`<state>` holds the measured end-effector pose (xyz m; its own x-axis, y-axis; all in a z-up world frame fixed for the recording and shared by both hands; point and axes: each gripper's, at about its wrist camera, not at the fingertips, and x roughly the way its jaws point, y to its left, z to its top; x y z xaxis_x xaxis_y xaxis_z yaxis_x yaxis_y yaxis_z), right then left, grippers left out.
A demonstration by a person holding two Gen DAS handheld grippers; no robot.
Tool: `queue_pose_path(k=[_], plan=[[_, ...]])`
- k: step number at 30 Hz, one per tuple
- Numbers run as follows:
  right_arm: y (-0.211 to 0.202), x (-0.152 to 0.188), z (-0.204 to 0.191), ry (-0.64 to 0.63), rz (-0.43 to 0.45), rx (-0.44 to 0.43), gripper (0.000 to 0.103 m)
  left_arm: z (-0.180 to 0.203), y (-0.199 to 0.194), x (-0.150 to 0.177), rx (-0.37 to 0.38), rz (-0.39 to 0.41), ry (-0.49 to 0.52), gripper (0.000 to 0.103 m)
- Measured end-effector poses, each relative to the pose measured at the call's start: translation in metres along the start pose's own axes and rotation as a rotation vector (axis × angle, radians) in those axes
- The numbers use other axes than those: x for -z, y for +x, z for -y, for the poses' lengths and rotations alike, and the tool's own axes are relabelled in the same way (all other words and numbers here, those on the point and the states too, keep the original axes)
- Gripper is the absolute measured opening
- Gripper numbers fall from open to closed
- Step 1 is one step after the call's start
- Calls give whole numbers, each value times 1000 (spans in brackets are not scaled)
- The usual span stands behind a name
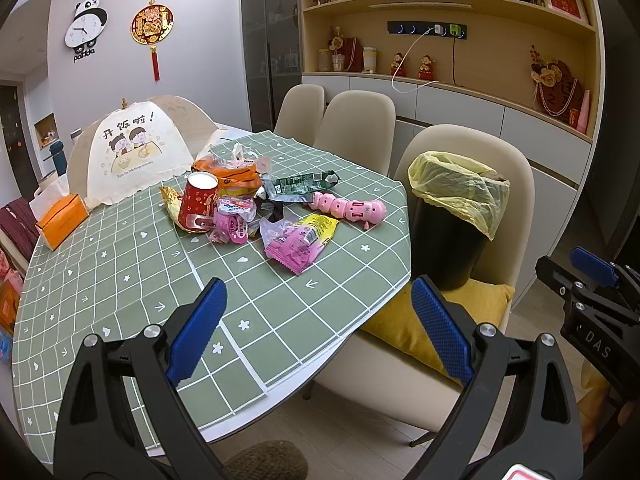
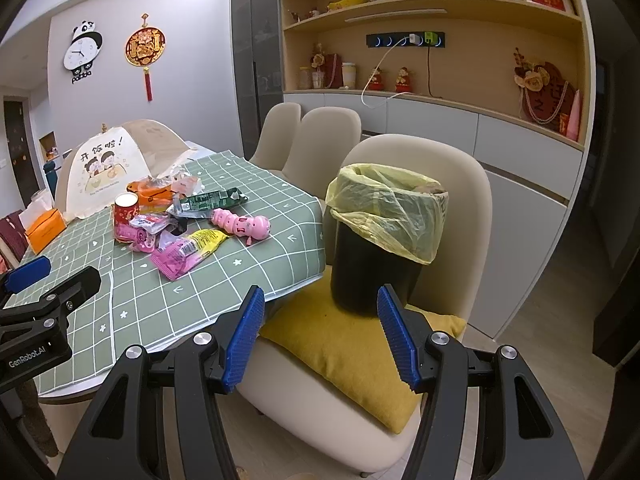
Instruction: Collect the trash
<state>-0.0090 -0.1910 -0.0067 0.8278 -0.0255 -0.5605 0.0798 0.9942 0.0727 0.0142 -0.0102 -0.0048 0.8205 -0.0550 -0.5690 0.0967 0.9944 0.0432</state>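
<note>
Item count, as visible:

- Hand-held grippers: two, the left hand-held gripper (image 1: 316, 328) and the right hand-held gripper (image 2: 320, 336). Each has two blue finger pads.
- Surface (image 1: 120, 280): one, under a green checked cloth.
- Chairs: three. The nearest chair (image 2: 460, 184) carries one yellow cushion (image 2: 344, 352).
- Trash bin (image 2: 368, 272): one, with one yellow liner bag.
- Red cup (image 1: 198, 200): one.
- Pink toy (image 1: 348, 208): one.
- Green wrapper (image 1: 300, 182): one.
- Pink-and-yellow wrapper (image 1: 300, 240): one.
- Orange tissue box (image 1: 62, 220): one.
- Mesh food cover (image 1: 136, 152): one.
- Wall clock (image 1: 86, 28): one.
- Remaining wrappers in the pile overlap; exact number cannot be determined.
</note>
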Motion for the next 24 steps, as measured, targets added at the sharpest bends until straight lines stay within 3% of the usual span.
queue_pose_path(k=[16, 24], plan=[[26, -12, -29, -10, -41, 23, 56, -40, 30, -10, 68, -31, 6, 89], [63, -34, -74, -29, -65, 14, 56, -129, 85, -38, 65, -51, -45, 89]])
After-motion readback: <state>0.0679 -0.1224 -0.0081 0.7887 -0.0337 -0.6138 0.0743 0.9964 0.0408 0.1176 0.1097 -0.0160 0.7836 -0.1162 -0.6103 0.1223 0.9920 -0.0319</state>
